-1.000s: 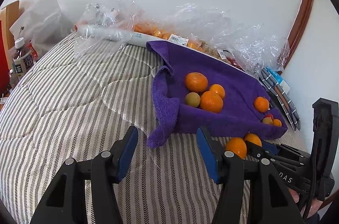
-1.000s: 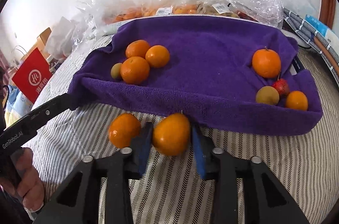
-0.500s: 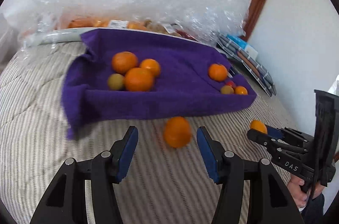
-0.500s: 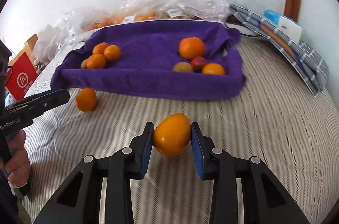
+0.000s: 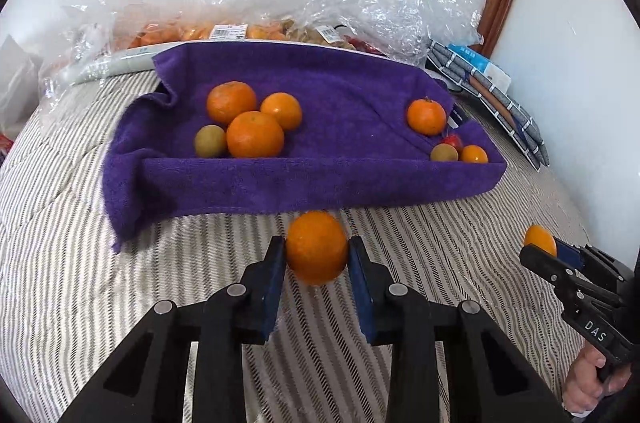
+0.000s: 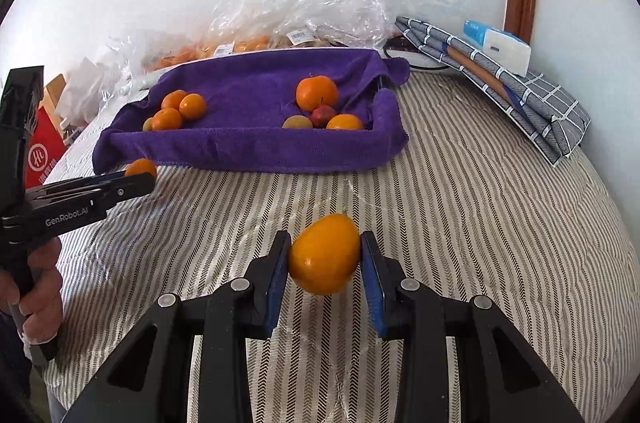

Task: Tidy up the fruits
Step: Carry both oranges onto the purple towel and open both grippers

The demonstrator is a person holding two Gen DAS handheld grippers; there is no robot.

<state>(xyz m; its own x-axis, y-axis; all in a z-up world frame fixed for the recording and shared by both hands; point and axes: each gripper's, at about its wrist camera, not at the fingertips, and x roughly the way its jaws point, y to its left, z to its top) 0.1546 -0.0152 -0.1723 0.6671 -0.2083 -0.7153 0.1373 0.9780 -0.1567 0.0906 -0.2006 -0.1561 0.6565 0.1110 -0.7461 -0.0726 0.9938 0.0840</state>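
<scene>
A purple towel point(image 5: 340, 179) lies on the striped bed with raised edges. On its left are three oranges point(image 5: 255, 134) and a greenish fruit point(image 5: 210, 141). On its right are an orange point(image 5: 426, 116), a small red fruit, a brownish fruit and a small orange. My left gripper point(image 5: 317, 255) is shut on an orange point(image 5: 317, 247) just in front of the towel's near edge. My right gripper point(image 6: 325, 257) is shut on a yellow-orange fruit point(image 6: 325, 254) above the bedspread, further from the towel point(image 6: 256, 139).
Clear plastic bags point(image 5: 320, 7) with packed fruit lie behind the towel by the wall. Folded grey checked cloths point(image 6: 500, 79) and a white-blue box point(image 6: 504, 45) lie at the right. A red bag point(image 6: 42, 151) stands left of the bed.
My left gripper has swung right to the loose orange in front of the towel and shut on it. My right gripper has carried its fruit back, away from the towel.
</scene>
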